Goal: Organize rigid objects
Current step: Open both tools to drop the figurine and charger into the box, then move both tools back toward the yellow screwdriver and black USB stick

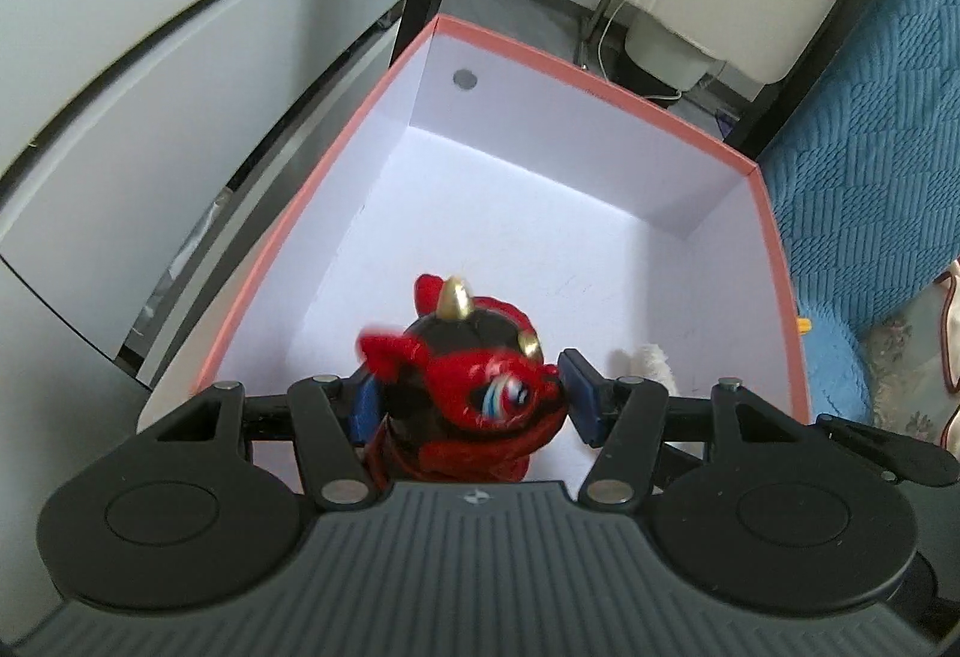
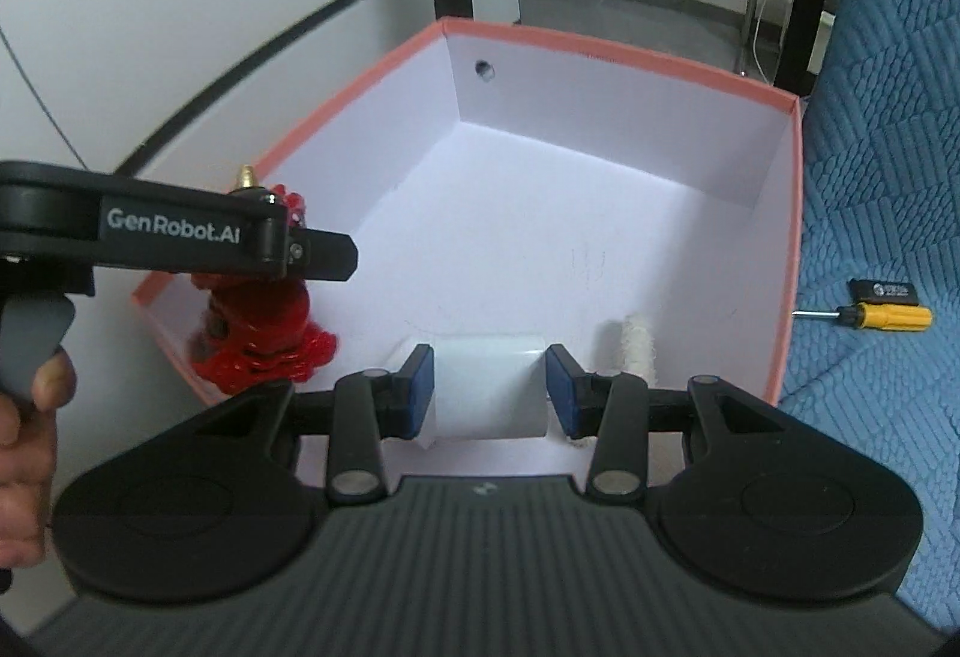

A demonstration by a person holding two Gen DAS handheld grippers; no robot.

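Observation:
A red figurine (image 1: 474, 387) with gold horns sits between the blue pads of my left gripper (image 1: 474, 393), which is shut on it, just above the near left corner of a white box with a pink rim (image 1: 570, 69). In the right wrist view the same figurine (image 2: 264, 333) hangs under a black finger (image 2: 318, 256) of that left gripper, over the box's left wall. My right gripper (image 2: 489, 387) is shut on a white cylinder (image 2: 489, 387), low over the near part of the box (image 2: 600, 48).
A white fuzzy roll (image 2: 639, 351) lies inside the box near the front right. A yellow-handled screwdriver (image 2: 888, 317) and a small black item (image 2: 885, 291) rest on the blue quilted cushion (image 2: 888, 117) to the right. White cabinet fronts (image 1: 150, 117) stand left; a hand (image 2: 24, 417) holds the left gripper.

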